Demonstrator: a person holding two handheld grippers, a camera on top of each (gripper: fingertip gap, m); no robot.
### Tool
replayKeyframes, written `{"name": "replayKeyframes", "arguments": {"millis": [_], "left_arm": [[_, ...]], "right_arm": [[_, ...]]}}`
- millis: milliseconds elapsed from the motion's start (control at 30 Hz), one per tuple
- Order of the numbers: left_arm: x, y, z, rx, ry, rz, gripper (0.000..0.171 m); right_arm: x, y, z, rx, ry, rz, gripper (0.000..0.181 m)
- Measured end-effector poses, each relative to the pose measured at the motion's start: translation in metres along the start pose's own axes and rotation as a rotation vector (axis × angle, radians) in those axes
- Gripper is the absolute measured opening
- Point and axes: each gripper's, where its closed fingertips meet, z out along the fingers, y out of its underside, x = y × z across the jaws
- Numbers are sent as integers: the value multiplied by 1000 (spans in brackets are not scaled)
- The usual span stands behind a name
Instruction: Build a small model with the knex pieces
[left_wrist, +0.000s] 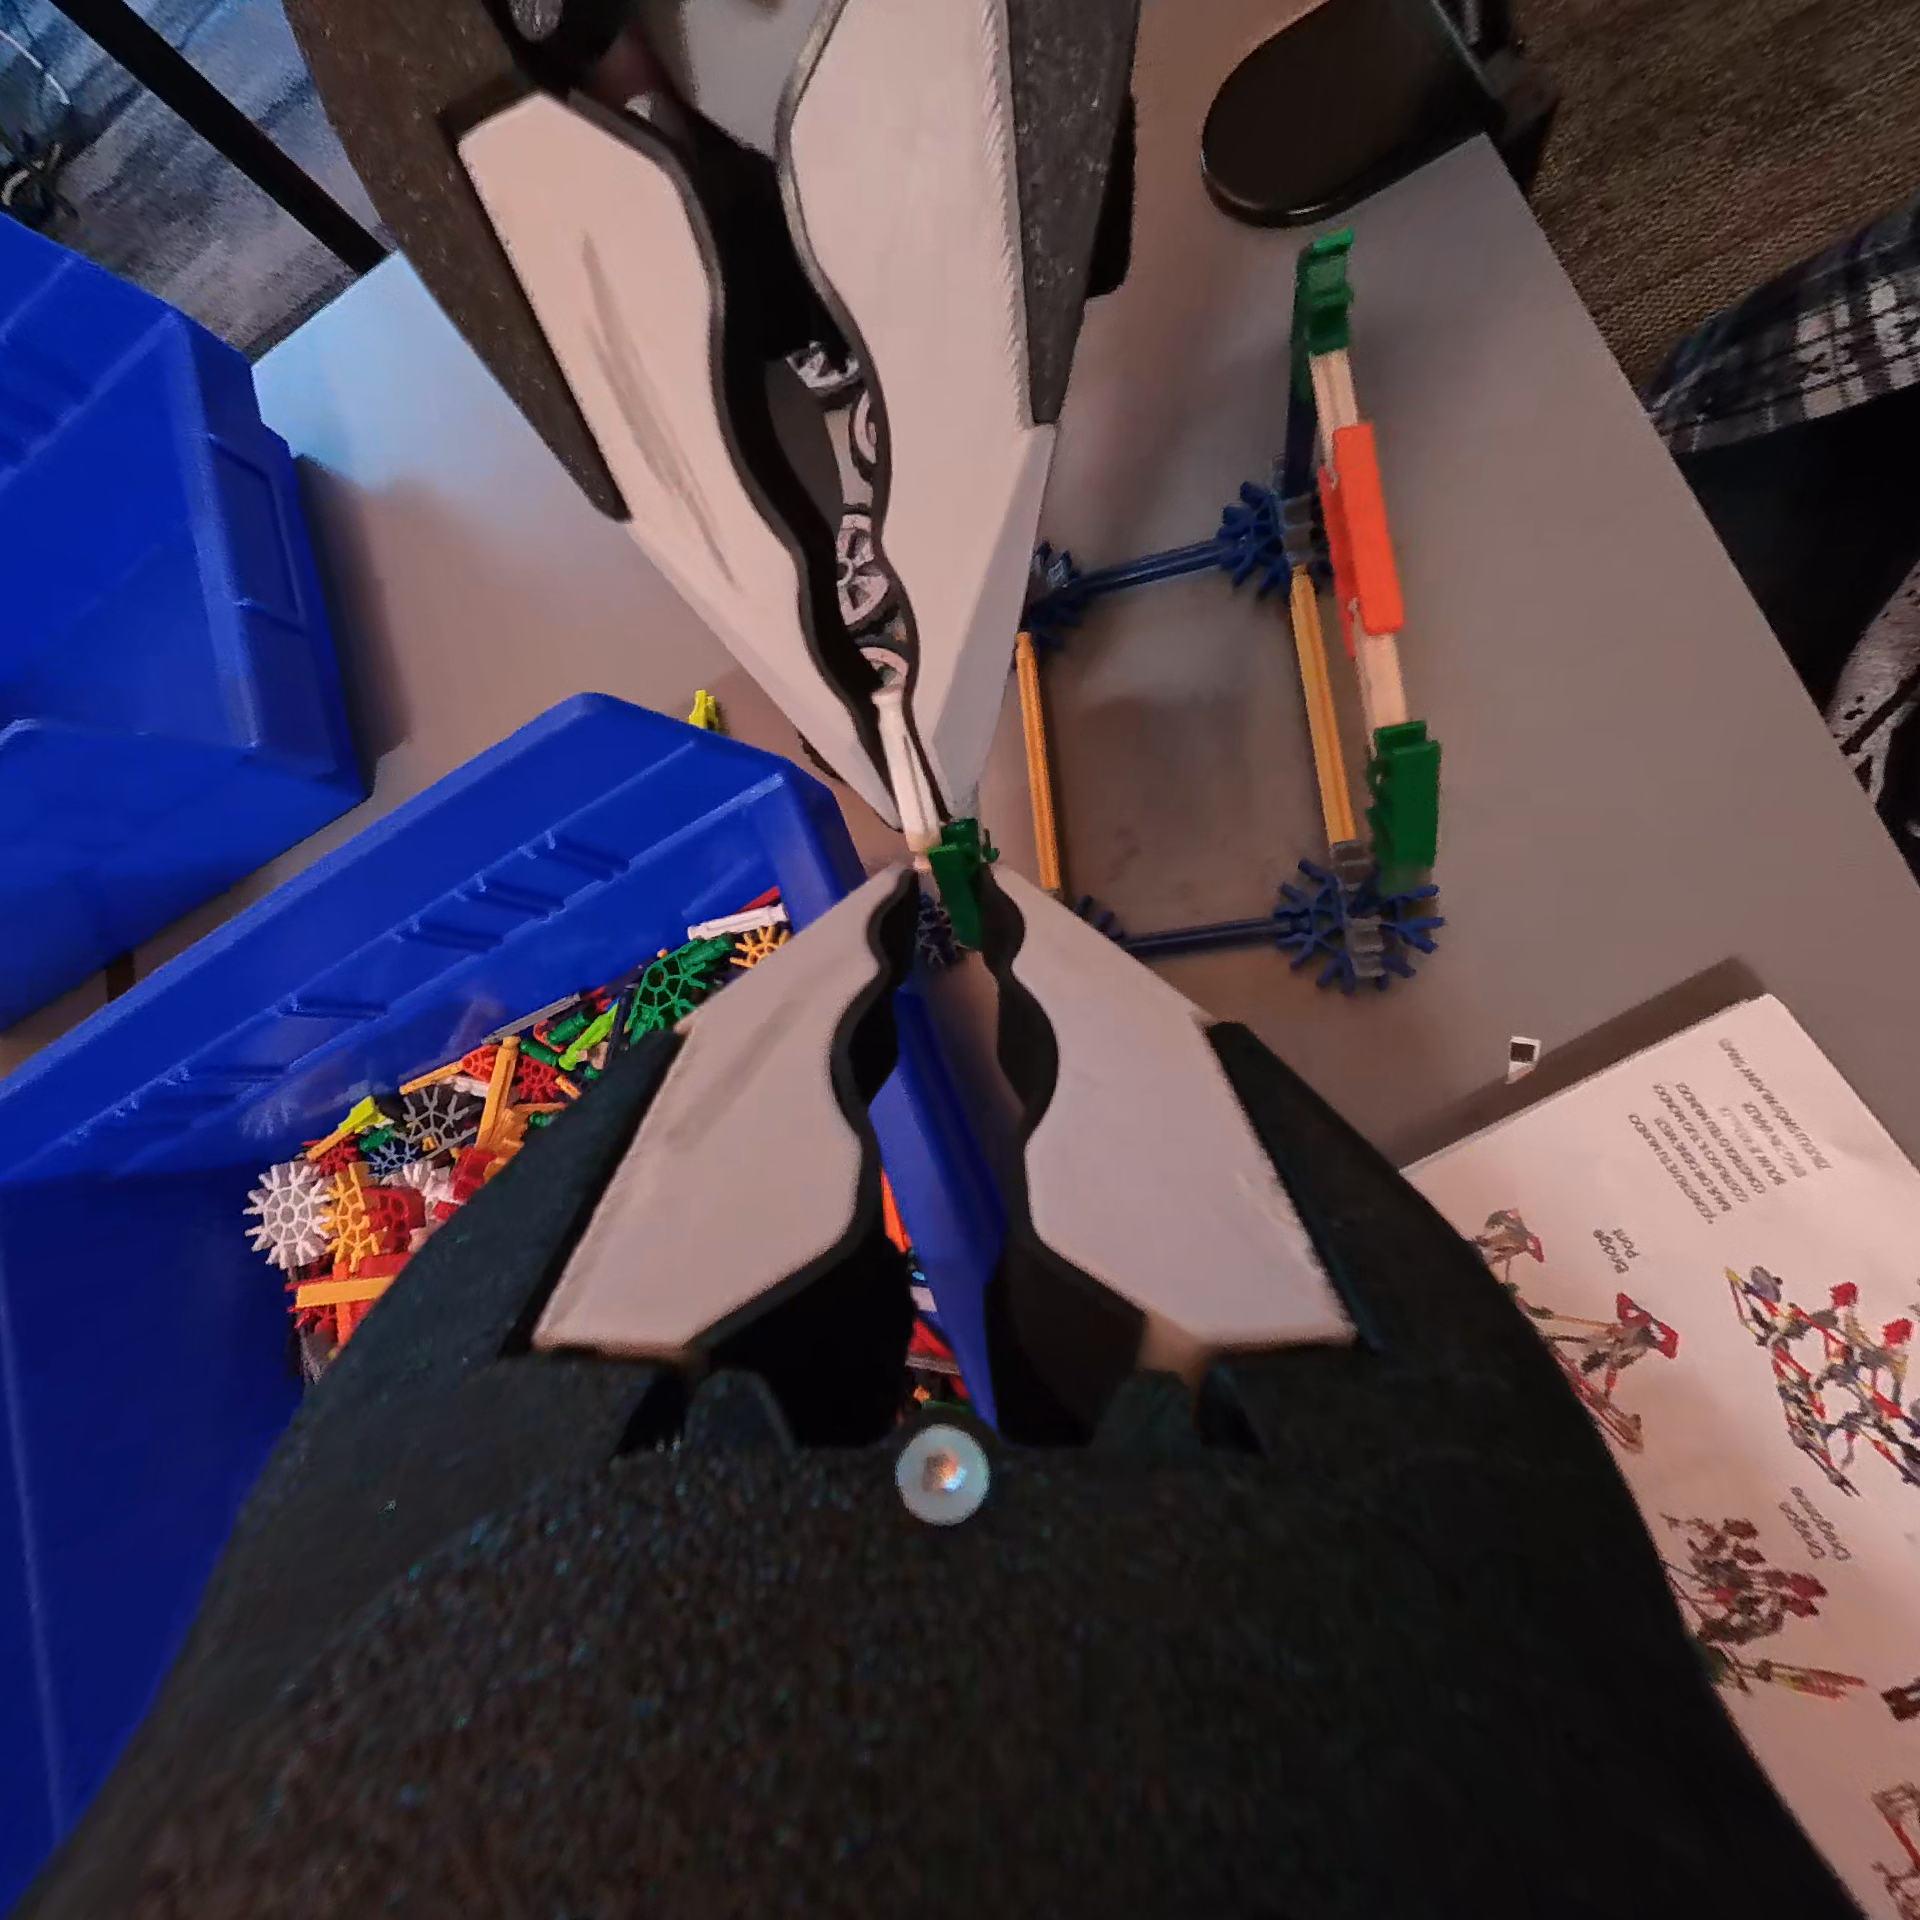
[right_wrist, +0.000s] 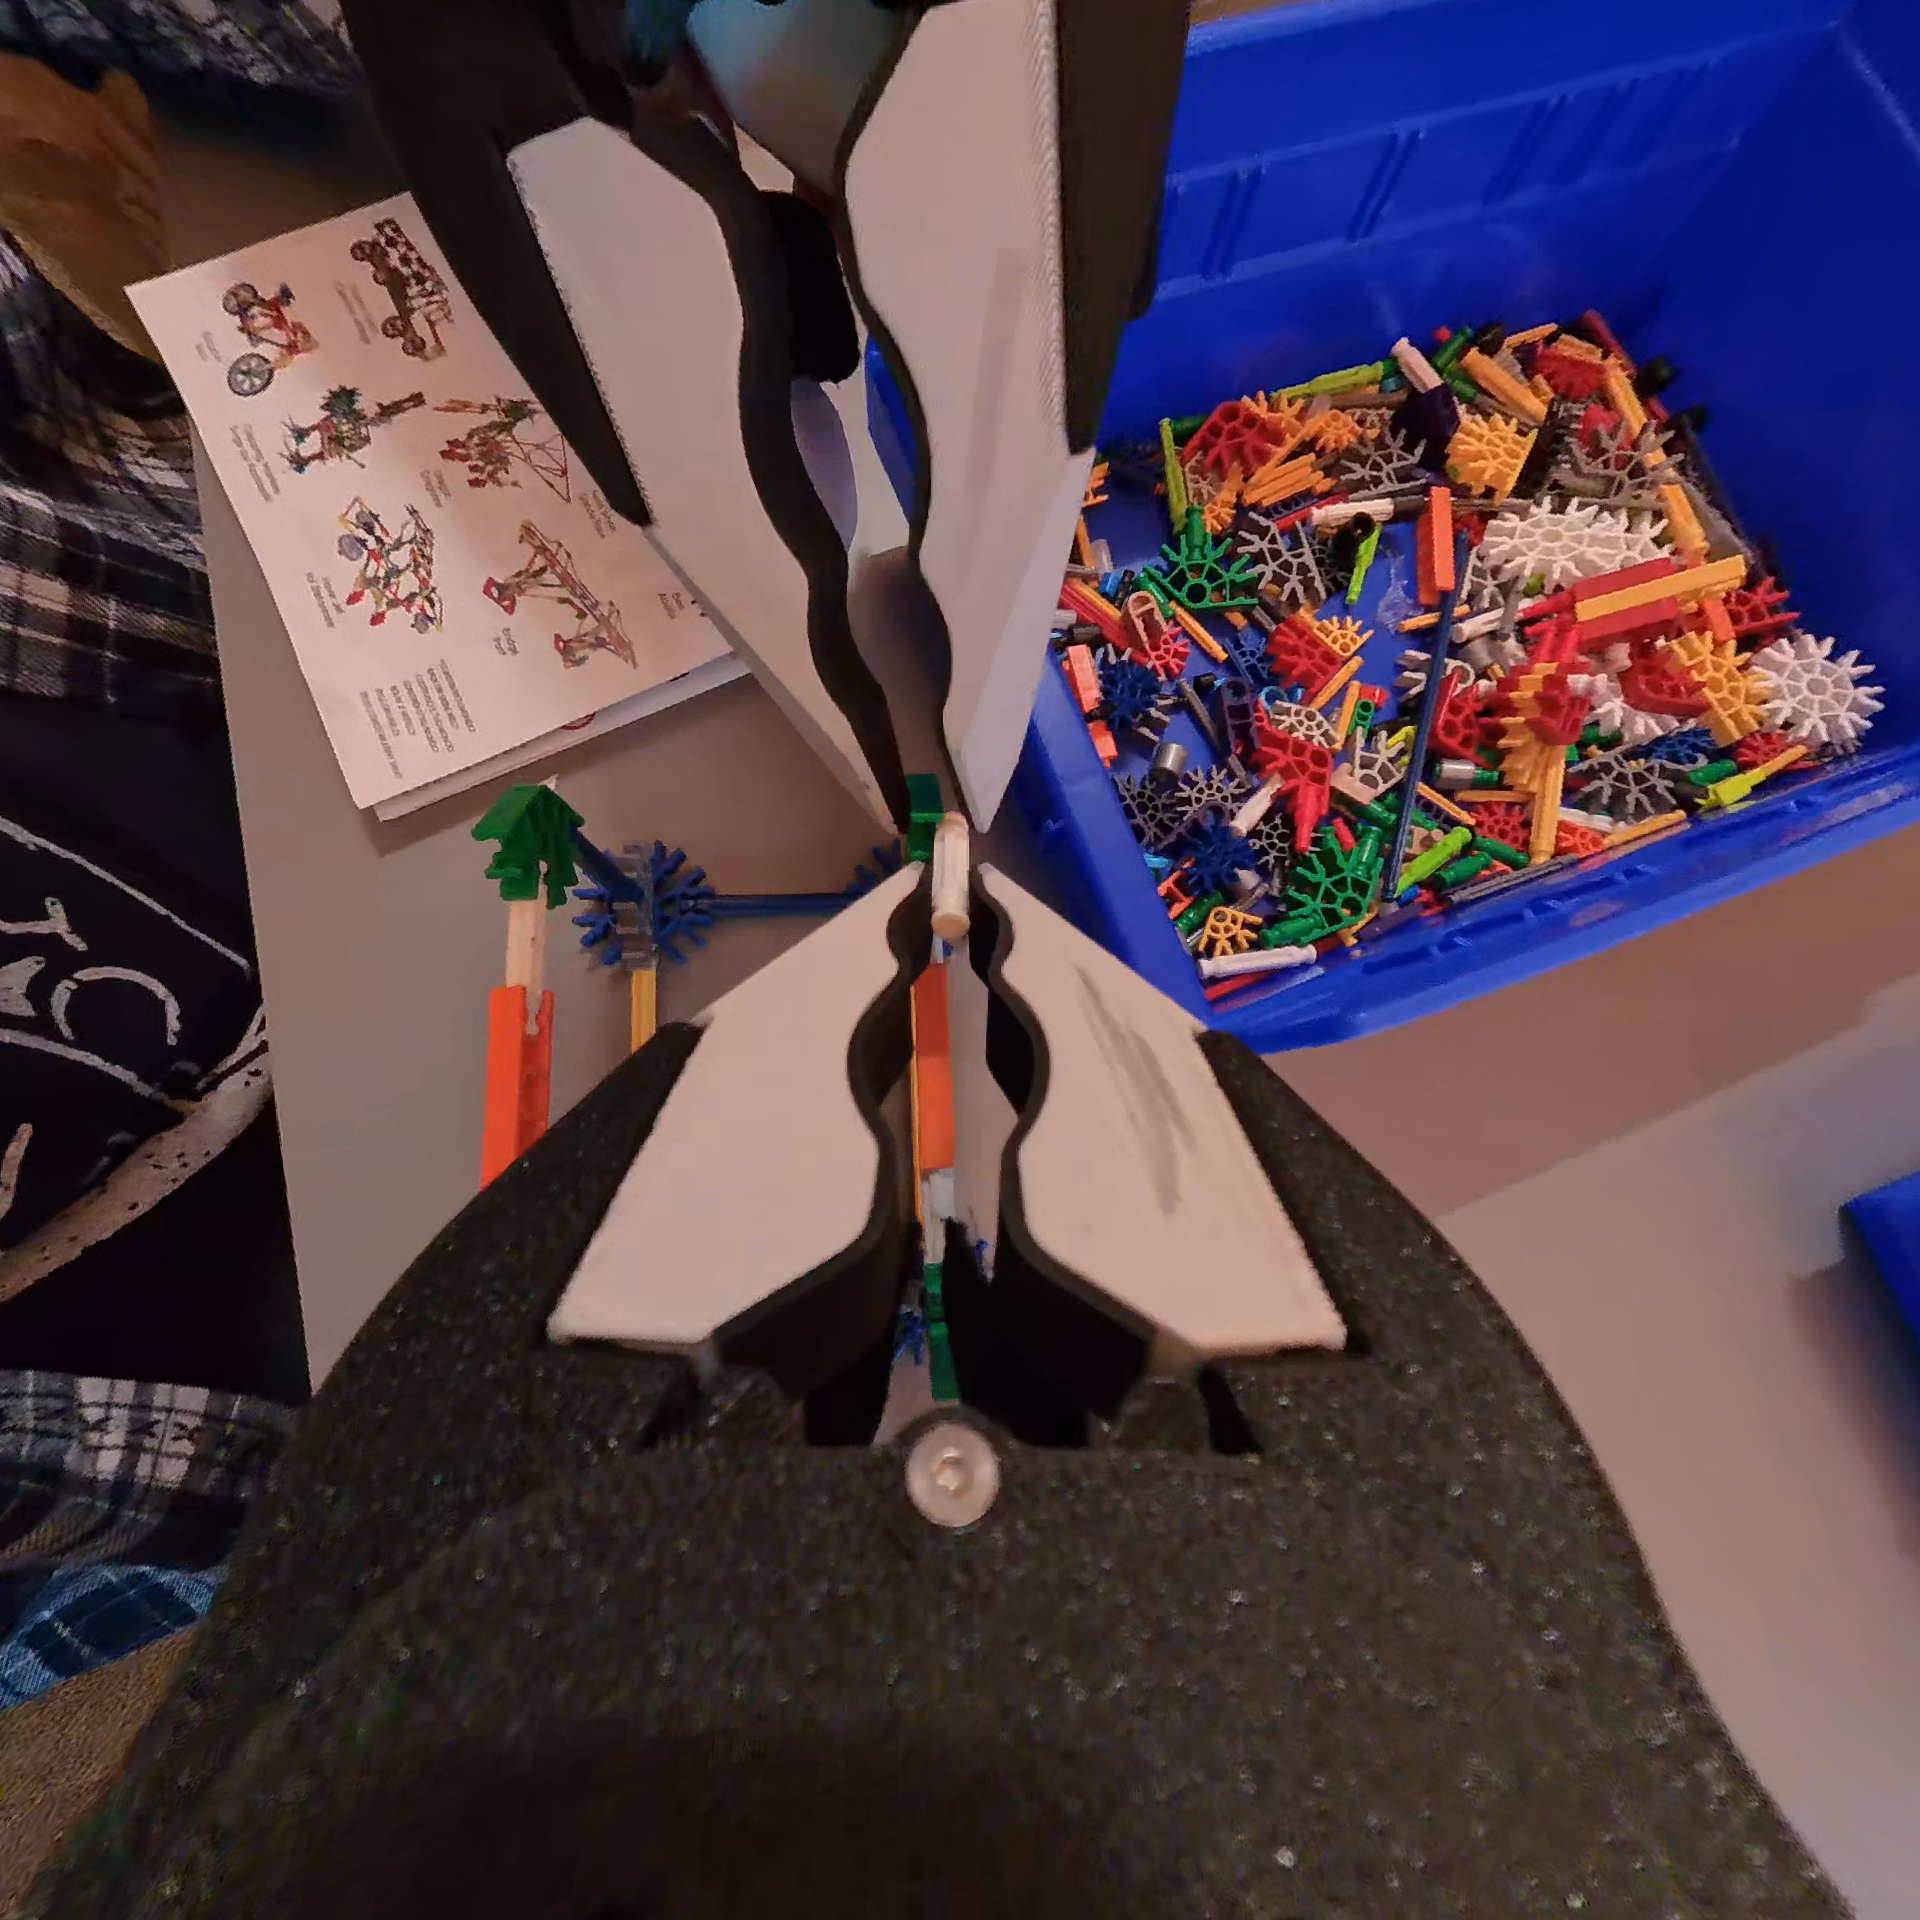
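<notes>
My left gripper (left_wrist: 951, 883) is shut on a small green connector (left_wrist: 958, 883), held above the table. My right gripper (left_wrist: 925, 810) reaches in from above, shut on a short white rod (left_wrist: 912, 774) whose end meets the green connector. In the right wrist view my right gripper (right_wrist: 951, 883) grips the white rod (right_wrist: 951, 873), and the left gripper (right_wrist: 930, 810) holds the green connector (right_wrist: 921, 802) against it. Below lies a square frame (left_wrist: 1351, 930) of blue connectors with blue, yellow, white and orange rods; it also shows in the right wrist view (right_wrist: 639, 904).
A blue bin (left_wrist: 520, 883) full of mixed coloured pieces stands beside the grippers, seen also in the right wrist view (right_wrist: 1455, 156). A second blue bin (left_wrist: 125, 520) stands behind. An instruction booklet (left_wrist: 1714, 1299) lies on the grey table (left_wrist: 1610, 727). A person's plaid clothing (right_wrist: 94, 540) borders the table. Less than 4 cm separates the two grippers' tips.
</notes>
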Motion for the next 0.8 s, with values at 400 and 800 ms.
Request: {"name": "replayKeyframes", "arguments": {"millis": [400, 800], "left_arm": [[4, -1, 0, 12, 45, -6, 9], [6, -3, 1, 23, 63, 6, 6]], "right_arm": [[-5, 1, 2, -22, -74, 7, 5], [-10, 0, 3, 9, -74, 28, 14]]}}
